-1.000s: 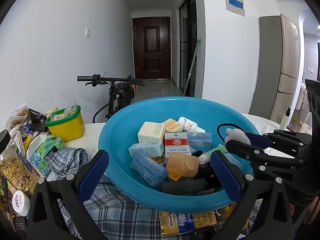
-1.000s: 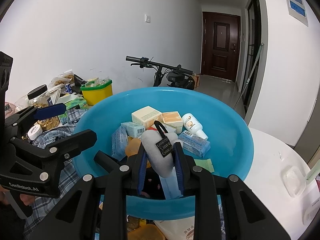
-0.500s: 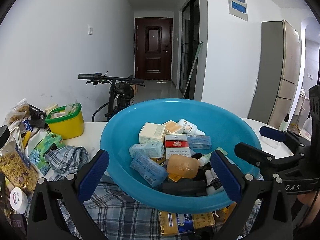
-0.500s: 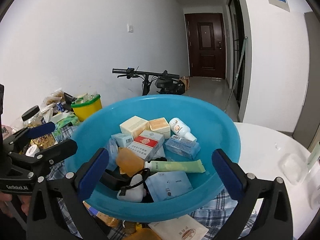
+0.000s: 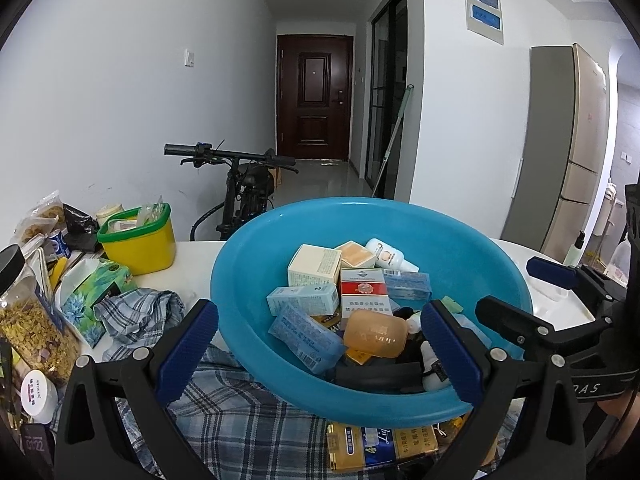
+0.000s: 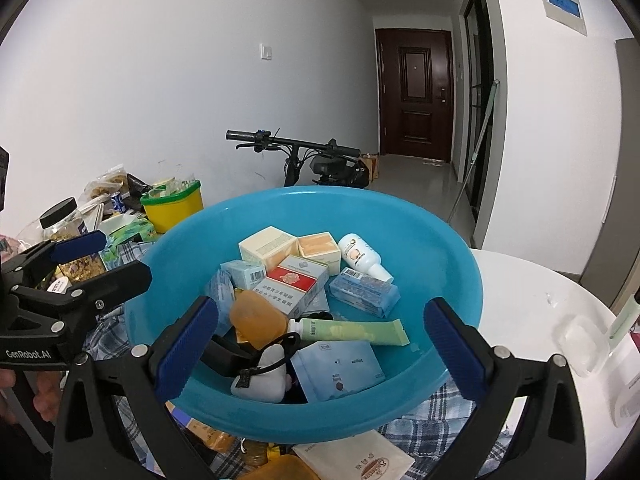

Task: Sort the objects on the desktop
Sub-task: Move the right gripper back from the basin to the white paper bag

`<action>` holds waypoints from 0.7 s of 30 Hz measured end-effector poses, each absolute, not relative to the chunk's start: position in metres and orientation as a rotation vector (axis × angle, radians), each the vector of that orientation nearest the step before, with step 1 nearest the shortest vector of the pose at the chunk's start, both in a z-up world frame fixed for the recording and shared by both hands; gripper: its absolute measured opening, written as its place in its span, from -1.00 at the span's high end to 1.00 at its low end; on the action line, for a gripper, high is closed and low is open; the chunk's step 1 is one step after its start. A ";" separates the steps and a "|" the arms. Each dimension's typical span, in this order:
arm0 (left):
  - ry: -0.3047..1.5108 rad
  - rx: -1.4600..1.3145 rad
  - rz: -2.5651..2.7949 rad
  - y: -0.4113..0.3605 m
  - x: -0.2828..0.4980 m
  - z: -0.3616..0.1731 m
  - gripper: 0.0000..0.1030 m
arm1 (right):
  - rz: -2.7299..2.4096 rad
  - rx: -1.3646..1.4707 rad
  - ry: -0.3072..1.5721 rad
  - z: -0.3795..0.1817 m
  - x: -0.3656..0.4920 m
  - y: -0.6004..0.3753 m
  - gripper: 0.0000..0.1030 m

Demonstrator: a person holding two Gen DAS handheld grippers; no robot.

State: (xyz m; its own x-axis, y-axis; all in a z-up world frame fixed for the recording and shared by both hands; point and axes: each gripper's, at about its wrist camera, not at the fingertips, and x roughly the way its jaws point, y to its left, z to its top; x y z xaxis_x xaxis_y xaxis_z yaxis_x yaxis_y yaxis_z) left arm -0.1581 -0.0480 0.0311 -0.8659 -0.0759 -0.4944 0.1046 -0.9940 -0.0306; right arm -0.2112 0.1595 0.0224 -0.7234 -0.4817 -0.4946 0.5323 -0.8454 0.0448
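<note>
Both your grippers, left point(image 5: 320, 354) and right point(image 6: 320, 350), gape empty at the basin point(image 6: 440, 264); the box point(image 5: 354, 450) under its near rim lies crosswise, nearer your left.

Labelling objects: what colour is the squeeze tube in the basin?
Pale green tube with a white cap; clearest from the right wrist.

I read "GenRobot.AI" on the left gripper point(image 6: 100, 258) body, "DAS" on the right gripper point(image 5: 516, 296) body, "01:22" on a dark device point(image 5: 35, 446) bottom-left. Box labels illegible.
</note>
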 end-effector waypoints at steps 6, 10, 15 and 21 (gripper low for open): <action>0.096 0.758 -2.931 -0.051 -0.158 0.032 -1.00 | -2.423 0.661 0.034 0.048 -0.212 0.180 -0.99; 0.113 0.751 -2.954 -0.052 -0.154 0.036 -1.00 | -2.458 0.616 0.002 0.065 -0.204 0.204 -0.99; 0.130 0.736 -2.962 -0.054 -0.151 0.039 -1.00 | -2.464 0.673 0.099 0.052 -0.190 0.224 -0.99; 0.128 0.741 -2.954 -0.054 -0.152 0.038 -1.00 | -2.421 0.804 0.159 0.003 -0.193 0.237 -0.99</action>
